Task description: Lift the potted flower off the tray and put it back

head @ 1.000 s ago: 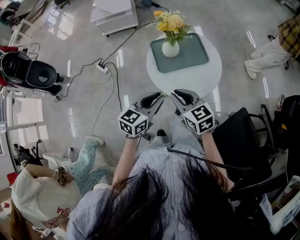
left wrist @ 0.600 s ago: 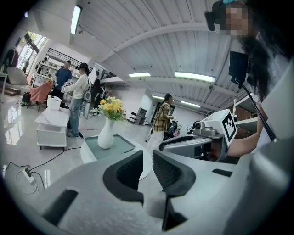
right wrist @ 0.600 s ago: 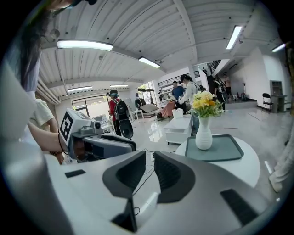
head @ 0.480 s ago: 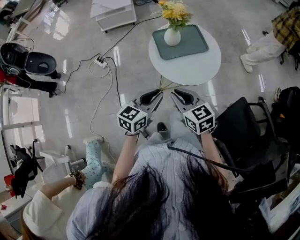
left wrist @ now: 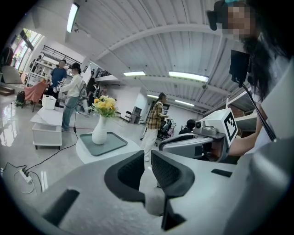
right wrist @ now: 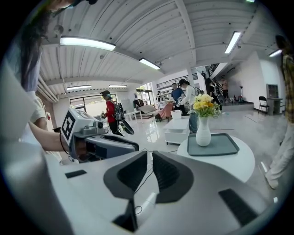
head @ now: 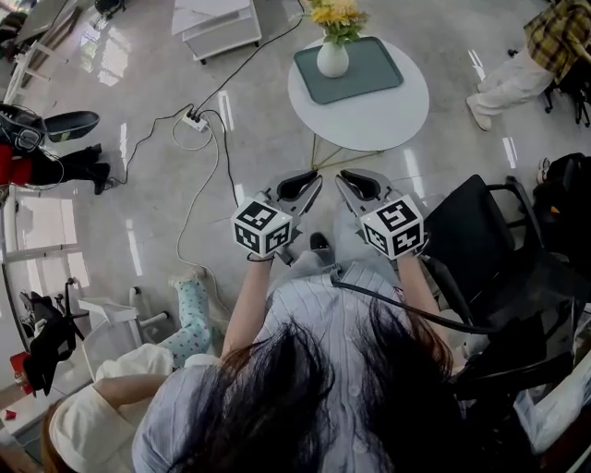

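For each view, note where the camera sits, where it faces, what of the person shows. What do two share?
Head view: on head, steeply down at floor; hair, forearms, left tongs, right tongs.
Left gripper view: on left tongs (empty jaws just closing), toward flower vase; right forearm.
Right gripper view: on right tongs, toward vase; left forearm.
Shared: vase on tray.

Glossy floor, round white table, black chair, ceiling strip lights.

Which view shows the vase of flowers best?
The right gripper view: the vase stands whole, side-on, on its tray. The left gripper view is nearly as good; the head view clips its flowers at the top.
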Demonstrator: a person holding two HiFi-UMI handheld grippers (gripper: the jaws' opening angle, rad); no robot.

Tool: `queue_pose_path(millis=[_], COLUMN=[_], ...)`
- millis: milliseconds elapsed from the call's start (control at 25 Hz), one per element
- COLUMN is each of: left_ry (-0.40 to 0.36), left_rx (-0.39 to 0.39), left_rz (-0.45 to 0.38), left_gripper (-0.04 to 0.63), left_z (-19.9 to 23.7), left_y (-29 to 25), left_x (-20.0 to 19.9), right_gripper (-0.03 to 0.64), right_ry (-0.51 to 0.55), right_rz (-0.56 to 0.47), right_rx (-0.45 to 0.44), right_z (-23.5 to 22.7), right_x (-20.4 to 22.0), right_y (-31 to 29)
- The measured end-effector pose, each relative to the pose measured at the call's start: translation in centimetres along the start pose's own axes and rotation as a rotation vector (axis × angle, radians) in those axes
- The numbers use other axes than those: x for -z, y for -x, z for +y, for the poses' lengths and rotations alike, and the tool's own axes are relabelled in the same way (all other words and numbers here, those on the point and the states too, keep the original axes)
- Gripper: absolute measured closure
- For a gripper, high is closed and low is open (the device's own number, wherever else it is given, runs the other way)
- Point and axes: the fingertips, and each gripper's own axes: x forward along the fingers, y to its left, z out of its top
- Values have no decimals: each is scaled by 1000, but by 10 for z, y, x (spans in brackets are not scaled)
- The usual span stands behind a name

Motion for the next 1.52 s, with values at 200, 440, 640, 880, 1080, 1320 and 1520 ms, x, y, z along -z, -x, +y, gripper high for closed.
queue_pose_path(millis=[200, 440, 640, 880, 1080, 1320, 1520], left_ry=[3, -4, -15, -27, -30, -30, -30], left_rx=[11, 13, 14, 27, 28, 29, 31], left_rz=[4, 10, 12, 24, 28, 31, 33], left_gripper=[543, 552, 560, 561, 561, 561, 561], left_z=[-11, -17, -21, -26, -26, -27, -25], left_y=[4, 3, -4, -9, -11, -12, -14], left_x=[4, 8, 7, 7, 7, 8, 9], right_gripper=[563, 563, 563, 563, 563, 563, 563], right_ry=[10, 9, 1, -2, 4, 7, 9], right_rz=[-2, -3, -11, -19, -16, -15, -11], right_rx=[-13, 2, 23, 38, 40, 40, 42], right_z=[9, 8, -1, -7, -8, -9, -12], right_x=[3, 8, 9, 9, 9, 11, 12], right_y=[6, 9, 15, 20, 20, 21, 20])
